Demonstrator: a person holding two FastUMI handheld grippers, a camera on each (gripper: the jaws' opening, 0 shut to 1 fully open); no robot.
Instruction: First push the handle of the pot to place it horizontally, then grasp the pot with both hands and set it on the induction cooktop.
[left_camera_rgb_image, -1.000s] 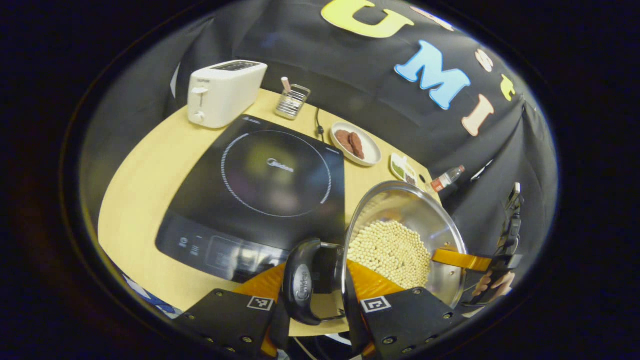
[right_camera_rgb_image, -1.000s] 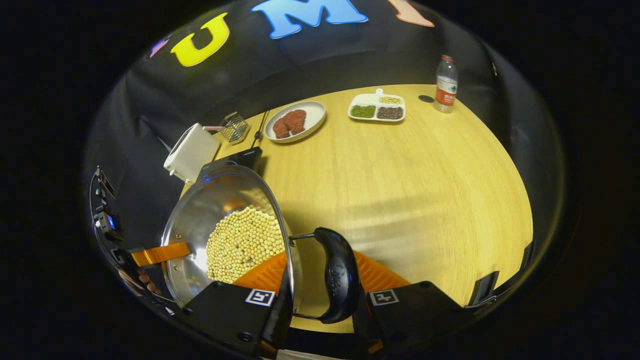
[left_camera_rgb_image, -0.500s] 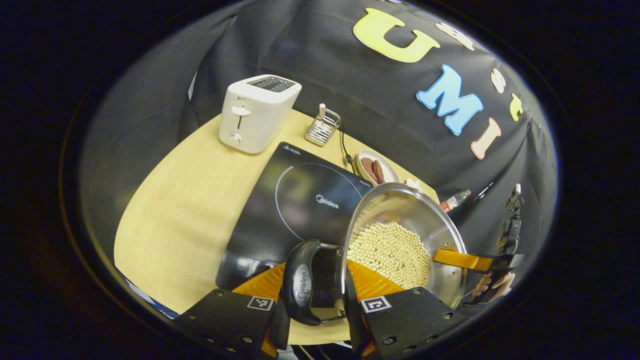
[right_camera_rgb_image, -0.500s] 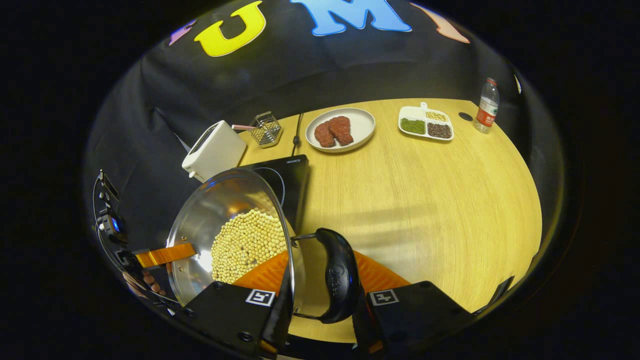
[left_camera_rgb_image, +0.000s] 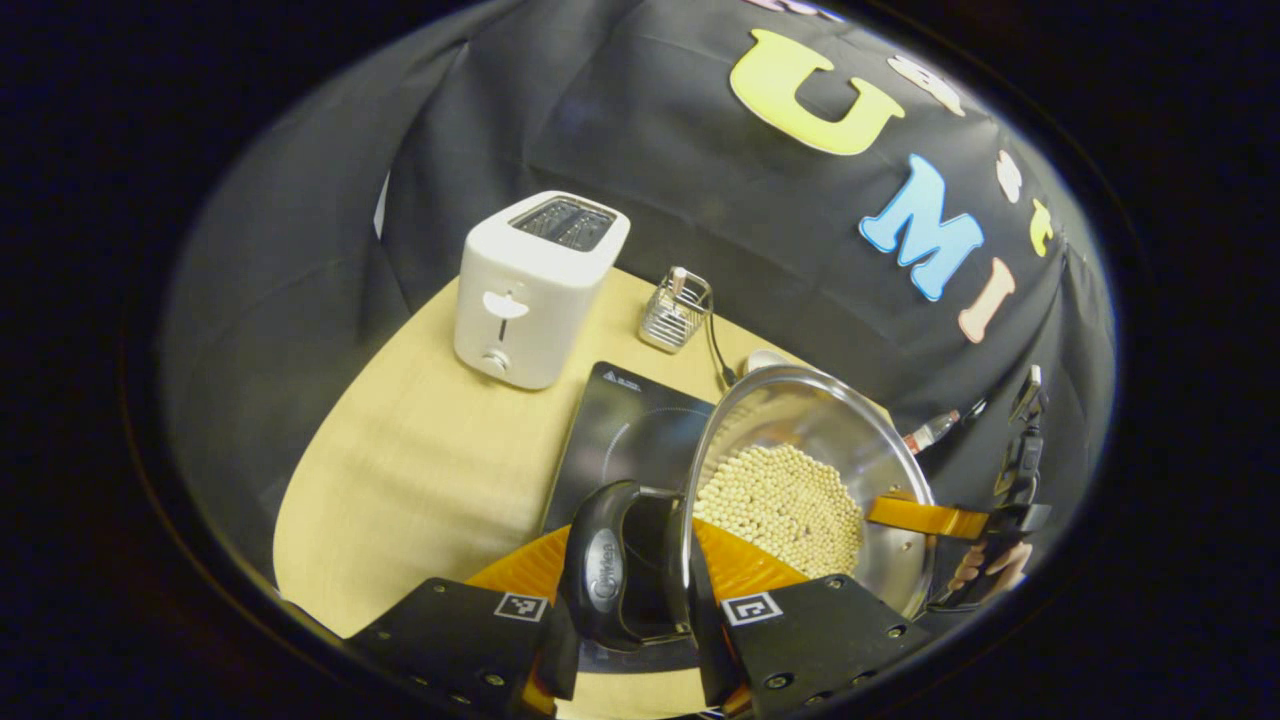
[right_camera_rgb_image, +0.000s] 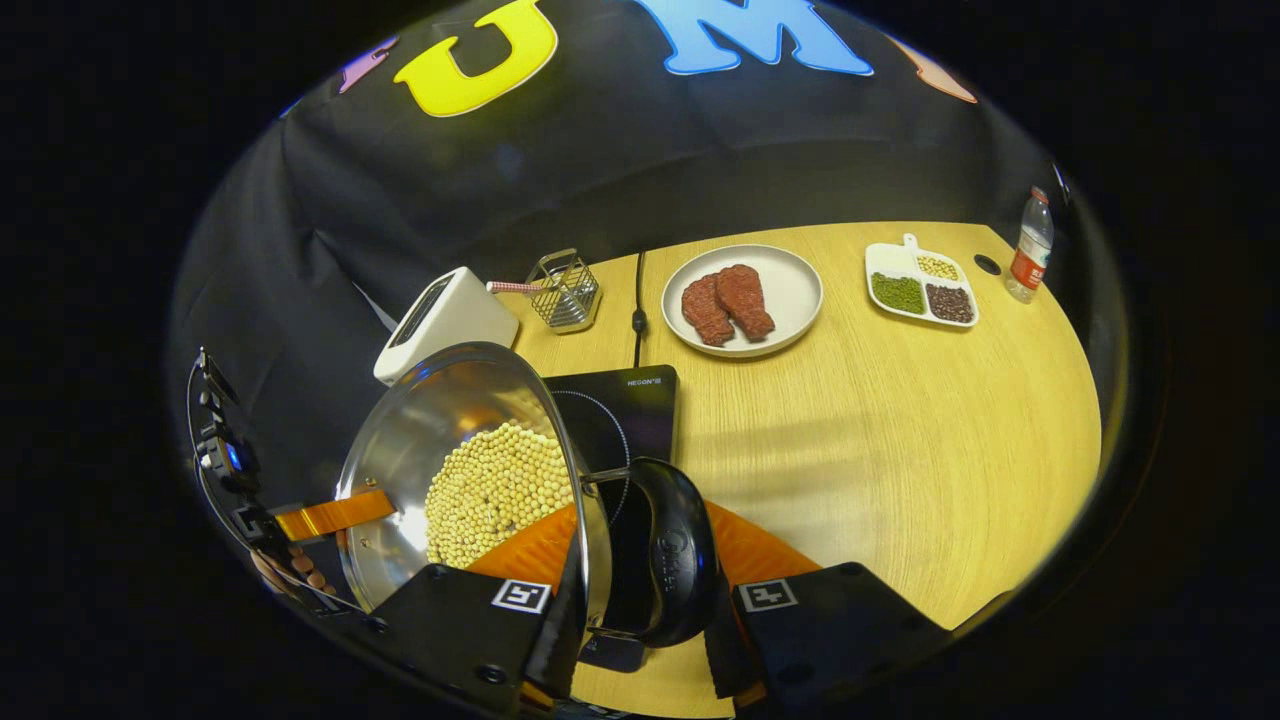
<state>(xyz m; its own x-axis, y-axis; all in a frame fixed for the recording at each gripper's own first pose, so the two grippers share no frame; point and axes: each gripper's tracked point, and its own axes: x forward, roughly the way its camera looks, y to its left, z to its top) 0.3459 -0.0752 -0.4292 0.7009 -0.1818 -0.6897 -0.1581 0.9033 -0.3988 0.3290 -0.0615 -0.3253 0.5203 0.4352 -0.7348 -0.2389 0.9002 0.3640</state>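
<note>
Bean-filled steel pot (left_camera_rgb_image: 800, 470) (held aloft) over cooktop (left_camera_rgb_image: 630, 430)

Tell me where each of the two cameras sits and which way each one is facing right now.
Left gripper view: rides the left gripper, facing across the pot toward the toaster; the other gripper and a hand show beyond.
Right gripper view: rides the right gripper, facing over the table toward the plate and bottle.
Shared: pot, cooktop, toaster.
</note>
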